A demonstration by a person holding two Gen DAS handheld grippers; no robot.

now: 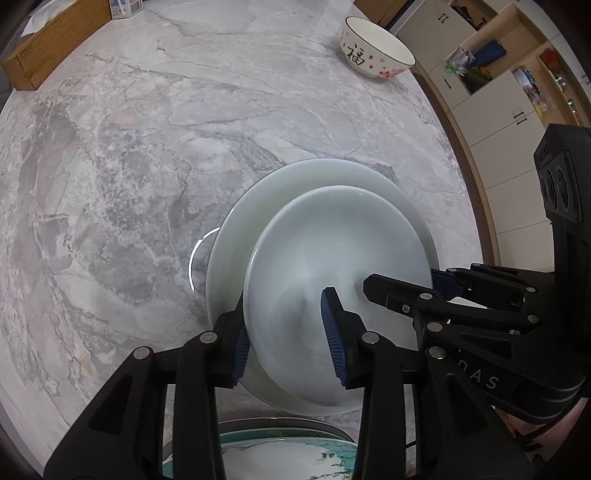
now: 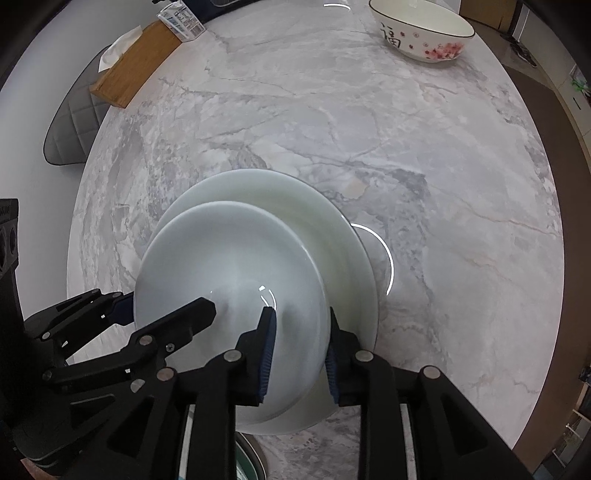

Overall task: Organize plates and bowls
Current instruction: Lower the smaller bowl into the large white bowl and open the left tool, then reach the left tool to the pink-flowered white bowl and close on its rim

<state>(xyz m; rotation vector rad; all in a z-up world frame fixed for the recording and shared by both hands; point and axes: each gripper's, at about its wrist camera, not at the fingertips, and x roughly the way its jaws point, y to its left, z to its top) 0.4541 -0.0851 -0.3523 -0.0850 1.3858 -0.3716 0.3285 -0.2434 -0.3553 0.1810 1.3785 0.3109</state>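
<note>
A small white bowl (image 1: pixel 314 258) (image 2: pixel 229 258) rests inside a larger white bowl (image 1: pixel 295 184) (image 2: pixel 295 199) on the marble table. My left gripper (image 1: pixel 286 334) has its jaws either side of the small bowl's left rim, with the blue pads (image 1: pixel 334 332) wide apart. My right gripper (image 2: pixel 300 354) (image 1: pixel 402 282) has its jaws either side of the bowl's right rim, with the pads (image 2: pixel 266 354) close to the wall. A floral bowl (image 1: pixel 373 48) (image 2: pixel 421 31) with a black rim stands at the far right.
A teal patterned plate (image 1: pixel 277 450) (image 2: pixel 245 461) lies at the near edge under the grippers. A wooden tissue box (image 1: pixel 48 48) (image 2: pixel 136 62) and a carton (image 1: pixel 127 7) (image 2: pixel 181 20) stand at the far left. Cabinets (image 1: pixel 498 92) stand beyond the table's right edge.
</note>
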